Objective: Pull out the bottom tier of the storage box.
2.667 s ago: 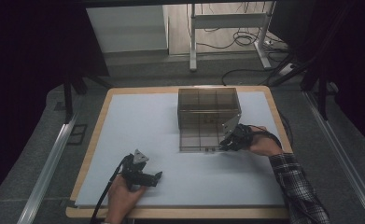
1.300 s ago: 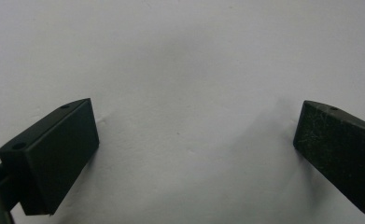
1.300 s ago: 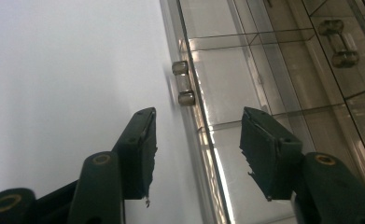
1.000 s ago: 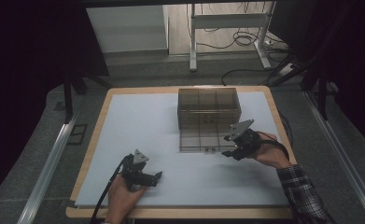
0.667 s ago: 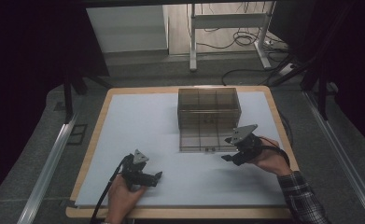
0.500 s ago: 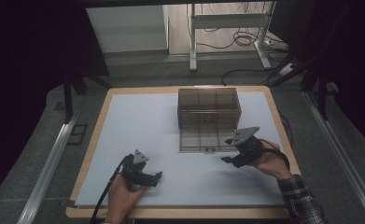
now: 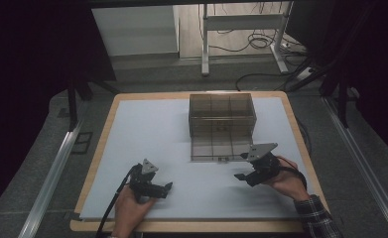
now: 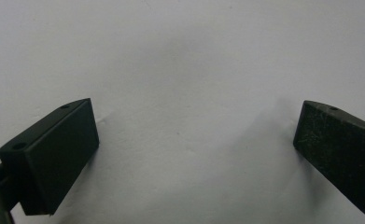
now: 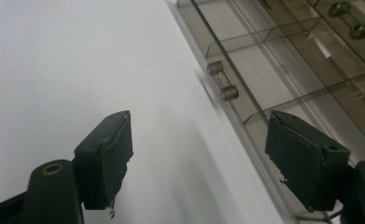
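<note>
a wooden-edged desk [image 7: 95,163] covered by a pale mat carries a smoky, see-through drawer cabinet [image 7: 222,113] that stands near the middle of the far edge, a little toward the right. its lowest drawer [image 7: 220,149] is pulled out toward the person and lies flat on the mat, split into compartments by thin walls, with a small knob handle [image 7: 224,159] at the middle of its front

the right tool [image 7: 242,174] is held in the person's right hand [image 7: 287,179] near the right edge of the desk, just beside the front right corner of the open drawer and apart from it. its jaws stand wide apart with nothing between them. in the right gripper view the two black jaws frame the drawer's front wall, which runs diagonally up the picture, and the clear knob handle [image 9: 222,81] sits ahead of the jaws, not touched. a second knob [image 9: 353,21] shows higher up on the cabinet front. a plaid sleeve [image 7: 318,219] covers the forearm

the left tool [image 7: 167,187] rests low over the mat toward the near left part of the desk, held in the left hand [image 7: 131,210], well apart from the cabinet. a black cable [image 7: 111,210] trails from it over the near edge. in the left gripper view its jaws are spread wide over bare mat, holding nothing
</note>
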The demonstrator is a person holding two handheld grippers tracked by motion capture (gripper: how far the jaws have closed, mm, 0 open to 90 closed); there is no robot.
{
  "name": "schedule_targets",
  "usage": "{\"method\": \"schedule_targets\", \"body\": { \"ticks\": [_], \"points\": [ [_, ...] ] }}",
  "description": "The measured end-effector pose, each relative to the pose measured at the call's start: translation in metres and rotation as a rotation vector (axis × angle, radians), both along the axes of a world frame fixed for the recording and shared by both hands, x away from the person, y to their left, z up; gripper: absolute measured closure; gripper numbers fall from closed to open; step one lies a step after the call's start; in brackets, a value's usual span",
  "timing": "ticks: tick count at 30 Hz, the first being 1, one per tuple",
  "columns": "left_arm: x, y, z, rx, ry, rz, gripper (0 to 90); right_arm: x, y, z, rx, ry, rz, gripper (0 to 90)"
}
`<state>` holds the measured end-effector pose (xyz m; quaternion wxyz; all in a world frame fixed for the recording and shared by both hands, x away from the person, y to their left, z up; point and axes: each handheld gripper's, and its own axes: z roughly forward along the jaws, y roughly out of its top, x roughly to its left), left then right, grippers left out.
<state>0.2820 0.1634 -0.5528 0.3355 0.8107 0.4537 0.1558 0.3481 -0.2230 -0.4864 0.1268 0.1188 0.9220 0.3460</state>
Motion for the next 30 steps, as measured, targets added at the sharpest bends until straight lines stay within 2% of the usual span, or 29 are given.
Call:
{"method": "schedule_targets", "body": {
  "ticks": [6, 12, 19, 30],
  "points": [
    [0.0, 0.0, 0.0, 0.0, 0.0, 0.0, 0.0, -0.004, -0.003, -0.007, -0.011, 0.003, -0.023, 19.2],
    [0.0, 0.0, 0.0, 0.001, 0.0, -0.001, 0.0, -0.008, -0.008, -0.008, 0.005, 0.001, -0.052, 16.0],
    [0.0, 0.0, 0.0, 0.0, 0.0, 0.0, 0.0, -0.012, -0.015, -0.009, 0.026, 0.028, -0.07, 14.0],
    [0.0, 0.0, 0.0, 0.0, 0.0, 0.0, 0.0, -0.019, -0.027, -0.012, 0.042, 0.043, -0.096, 5.7]
  ]
}}
